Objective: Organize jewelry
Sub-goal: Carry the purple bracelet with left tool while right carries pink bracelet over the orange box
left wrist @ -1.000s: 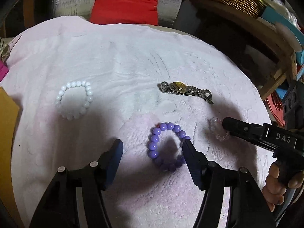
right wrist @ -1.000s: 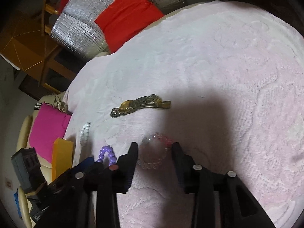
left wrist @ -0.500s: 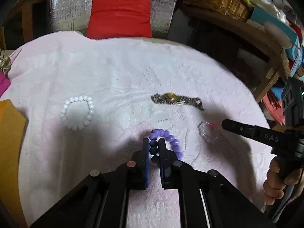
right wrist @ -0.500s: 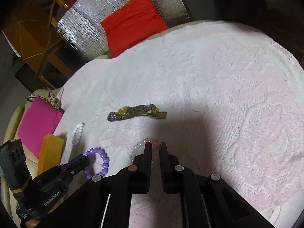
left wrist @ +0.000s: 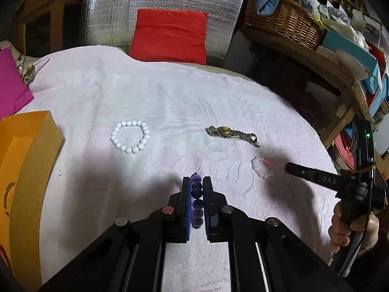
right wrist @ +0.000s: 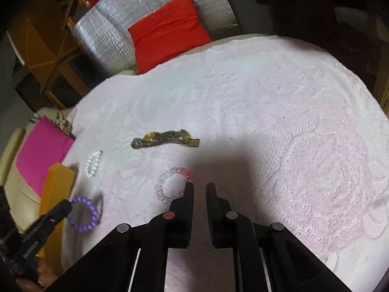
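My left gripper point(left wrist: 196, 180) is shut on the purple bead bracelet point(left wrist: 196, 202), which is lifted off the pale pink cloth point(left wrist: 170, 97). In the right wrist view the purple bracelet point(right wrist: 83, 213) hangs as a loop from the left gripper point(right wrist: 65, 206). The jaws of my right gripper point(right wrist: 199, 186) are opening, a narrow gap apart with nothing between them. The pink crystal bracelet point(right wrist: 170, 185) lies on the cloth just left of its left finger. In the left wrist view, the right gripper point(left wrist: 288, 168) is a little apart from the pink bracelet point(left wrist: 262, 168).
A white bead bracelet point(left wrist: 130, 136) and a gold-faced watch point(left wrist: 232, 135) lie farther back on the cloth. An orange box point(left wrist: 24, 170) stands at the left edge, beside a magenta cushion point(left wrist: 9, 85). A red cushion point(left wrist: 170, 36) and a wicker basket point(left wrist: 284, 22) on a wooden shelf are behind.
My left gripper closed on the purple bracelet and lifted it off the cloth. My right gripper closed beside the pink bracelet, rose slightly and now shows a small gap. The pink bracelet stayed down.
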Available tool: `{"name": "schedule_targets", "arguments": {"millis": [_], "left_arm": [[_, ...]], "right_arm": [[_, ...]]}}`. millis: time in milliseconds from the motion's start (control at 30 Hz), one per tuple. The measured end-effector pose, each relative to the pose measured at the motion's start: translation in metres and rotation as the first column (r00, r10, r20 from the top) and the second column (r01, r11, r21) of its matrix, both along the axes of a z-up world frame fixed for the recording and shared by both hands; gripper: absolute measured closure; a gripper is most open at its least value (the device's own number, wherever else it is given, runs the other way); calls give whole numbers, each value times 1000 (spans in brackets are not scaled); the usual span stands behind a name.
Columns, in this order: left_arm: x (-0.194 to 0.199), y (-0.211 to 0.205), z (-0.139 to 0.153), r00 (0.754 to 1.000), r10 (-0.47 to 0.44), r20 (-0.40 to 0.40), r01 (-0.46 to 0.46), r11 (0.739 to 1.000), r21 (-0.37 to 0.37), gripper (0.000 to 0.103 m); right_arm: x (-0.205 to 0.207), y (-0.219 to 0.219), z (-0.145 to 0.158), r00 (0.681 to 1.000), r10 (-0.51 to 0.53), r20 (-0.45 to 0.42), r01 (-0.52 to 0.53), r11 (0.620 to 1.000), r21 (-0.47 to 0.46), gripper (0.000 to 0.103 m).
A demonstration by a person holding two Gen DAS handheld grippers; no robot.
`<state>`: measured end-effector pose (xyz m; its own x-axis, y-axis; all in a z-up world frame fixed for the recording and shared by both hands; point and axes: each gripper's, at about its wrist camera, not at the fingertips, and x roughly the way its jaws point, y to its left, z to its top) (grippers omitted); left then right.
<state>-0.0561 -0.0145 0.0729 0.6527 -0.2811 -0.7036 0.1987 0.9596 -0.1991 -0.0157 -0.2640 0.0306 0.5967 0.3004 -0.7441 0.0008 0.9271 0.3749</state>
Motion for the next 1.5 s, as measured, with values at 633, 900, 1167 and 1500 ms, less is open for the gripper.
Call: {"name": "schedule_targets", "arguments": {"millis": [633, 900, 1167, 1500], "left_arm": [[11, 0, -4, 1000, -1, 6, 1, 1000, -1, 94], [6, 10, 0, 999, 26, 24, -26, 1000, 1, 94], [-7, 16, 11, 995, 57, 82, -60, 998, 36, 94], [-23, 19, 25, 986, 84, 144, -97, 992, 83, 94]], "right_arm": [[10, 46, -9, 993, 107, 51, -100, 988, -120, 40], [11, 47, -11, 995, 69, 70, -51, 970, -238, 94], [-11, 52, 11, 986, 99, 137, -72, 979, -193, 94], [-37, 72, 33, 968, 163, 192, -131, 977, -168, 94]]}}
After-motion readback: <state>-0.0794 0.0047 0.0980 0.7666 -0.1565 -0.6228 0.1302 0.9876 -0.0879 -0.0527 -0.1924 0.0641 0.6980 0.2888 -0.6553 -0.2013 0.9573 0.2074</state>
